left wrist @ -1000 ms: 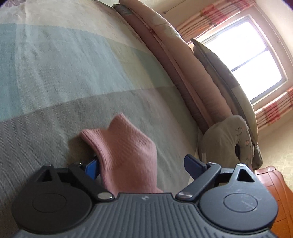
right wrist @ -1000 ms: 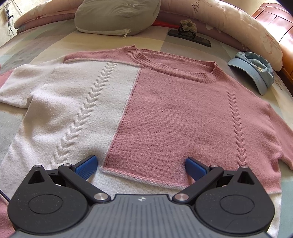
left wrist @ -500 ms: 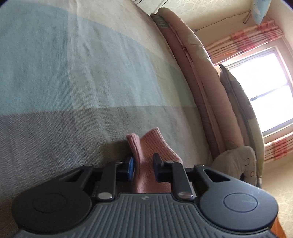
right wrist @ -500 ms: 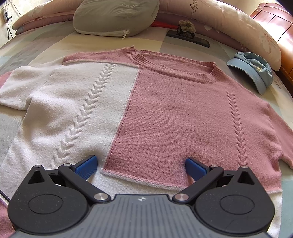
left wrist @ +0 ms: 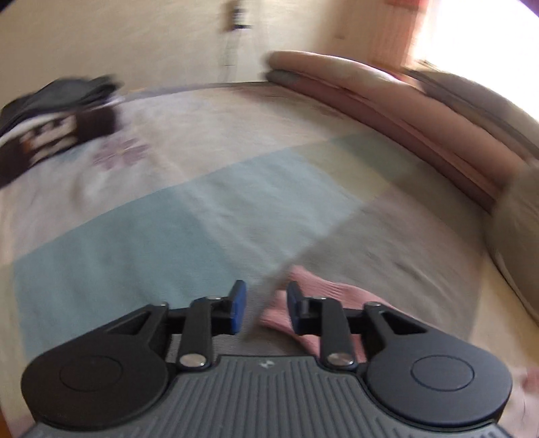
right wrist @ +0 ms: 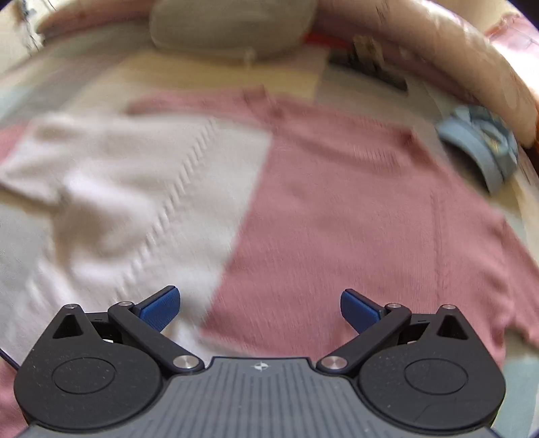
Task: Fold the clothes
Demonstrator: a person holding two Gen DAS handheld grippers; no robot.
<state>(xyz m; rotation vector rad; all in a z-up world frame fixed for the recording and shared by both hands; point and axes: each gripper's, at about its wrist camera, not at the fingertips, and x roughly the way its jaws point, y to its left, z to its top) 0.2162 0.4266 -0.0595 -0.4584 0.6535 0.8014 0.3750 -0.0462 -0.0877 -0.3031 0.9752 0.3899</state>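
A pink and white knitted sweater point(right wrist: 303, 188) is seen spread flat, front up, on the bed point(left wrist: 235, 188), its neckline turned toward the pillows point(right wrist: 232, 27) at the far edge. The right hand-held gripper point(right wrist: 260, 308) is held over the sweater's lower hem, its blue pads point(right wrist: 158, 308) spread wide with nothing gripped between them. A light blue cap point(right wrist: 481, 145) is seen lying on the bed just beside the sweater's right shoulder. In the blurred left wrist view, the left hand-held gripper point(left wrist: 266, 308) is seen above the patchwork bedspread with its jaws partly apart, having just been opening; a pink sleeve end point(left wrist: 323, 296) lies below and mostly behind the right-hand pad point(left wrist: 293, 306), and no pad is seen pressing on it. A dark folded pile point(left wrist: 50, 124) is seen at the far left corner of the bed, too blurred to identify.
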